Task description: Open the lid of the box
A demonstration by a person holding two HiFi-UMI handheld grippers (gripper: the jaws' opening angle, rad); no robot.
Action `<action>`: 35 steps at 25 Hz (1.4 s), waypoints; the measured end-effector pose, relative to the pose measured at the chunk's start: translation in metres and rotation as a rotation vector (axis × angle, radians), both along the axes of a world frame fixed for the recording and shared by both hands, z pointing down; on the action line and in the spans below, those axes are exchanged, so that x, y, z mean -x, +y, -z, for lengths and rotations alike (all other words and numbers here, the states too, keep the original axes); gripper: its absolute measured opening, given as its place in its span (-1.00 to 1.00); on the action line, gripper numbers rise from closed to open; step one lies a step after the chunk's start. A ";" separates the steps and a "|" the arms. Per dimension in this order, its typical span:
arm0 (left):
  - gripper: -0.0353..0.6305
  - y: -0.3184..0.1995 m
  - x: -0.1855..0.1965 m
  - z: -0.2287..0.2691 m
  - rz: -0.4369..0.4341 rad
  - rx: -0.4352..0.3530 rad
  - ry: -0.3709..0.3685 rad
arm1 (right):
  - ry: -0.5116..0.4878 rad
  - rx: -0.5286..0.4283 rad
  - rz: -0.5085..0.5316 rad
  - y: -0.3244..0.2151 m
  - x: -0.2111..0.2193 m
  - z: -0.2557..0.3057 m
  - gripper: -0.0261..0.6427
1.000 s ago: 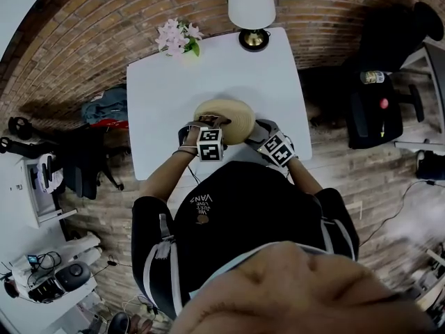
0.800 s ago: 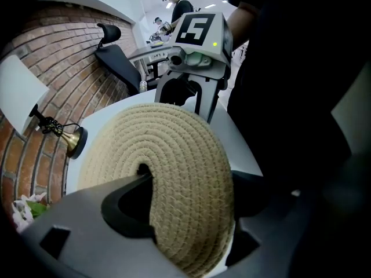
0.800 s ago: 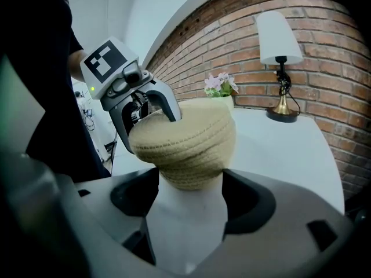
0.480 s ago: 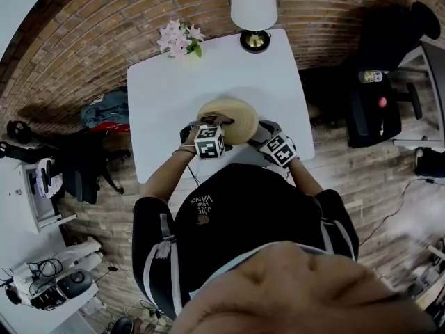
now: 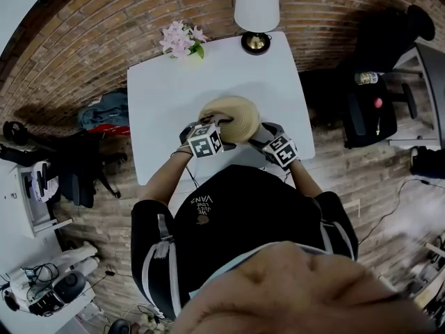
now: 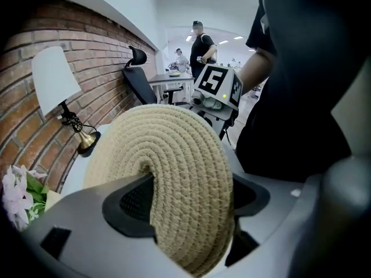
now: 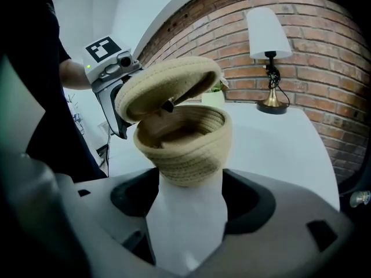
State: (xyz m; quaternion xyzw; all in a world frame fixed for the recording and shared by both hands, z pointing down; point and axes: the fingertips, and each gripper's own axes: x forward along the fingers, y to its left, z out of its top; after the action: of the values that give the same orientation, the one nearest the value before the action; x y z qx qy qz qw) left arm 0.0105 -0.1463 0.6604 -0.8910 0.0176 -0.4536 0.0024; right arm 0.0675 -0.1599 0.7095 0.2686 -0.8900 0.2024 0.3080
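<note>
A woven rope box (image 7: 185, 143) stands on the white table (image 5: 174, 103) near its front edge. Its round woven lid (image 5: 233, 113) is tilted up off the box, and the open inside shows in the right gripper view. My left gripper (image 5: 219, 124) is shut on the lid's near edge; the lid (image 6: 168, 172) fills the space between its jaws. My right gripper (image 5: 259, 135) is at the box's right side, and its jaws (image 7: 190, 181) close on the box's lower wall. The left gripper (image 7: 113, 68) shows behind the raised lid (image 7: 168, 86).
A lamp (image 5: 255, 9) with a white shade stands at the table's far edge, and a pot of pink flowers (image 5: 181, 39) at the far left corner. A black office chair (image 5: 372, 110) is to the right of the table. Bags and gear lie on the floor at left.
The left gripper has tipped and lifted the lid a little higher and further off the box. The right gripper has stayed at the box.
</note>
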 end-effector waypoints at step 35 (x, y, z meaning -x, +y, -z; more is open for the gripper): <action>0.23 -0.008 0.056 0.067 0.356 -0.153 0.433 | -0.117 -0.095 -0.390 0.012 -0.010 0.062 0.01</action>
State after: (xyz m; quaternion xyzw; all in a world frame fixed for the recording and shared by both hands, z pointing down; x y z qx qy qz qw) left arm -0.0456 -0.1546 0.5930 -0.9472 0.2081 -0.2434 -0.0140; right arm 0.0771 -0.1478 0.6470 0.4376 -0.8462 0.2311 0.1976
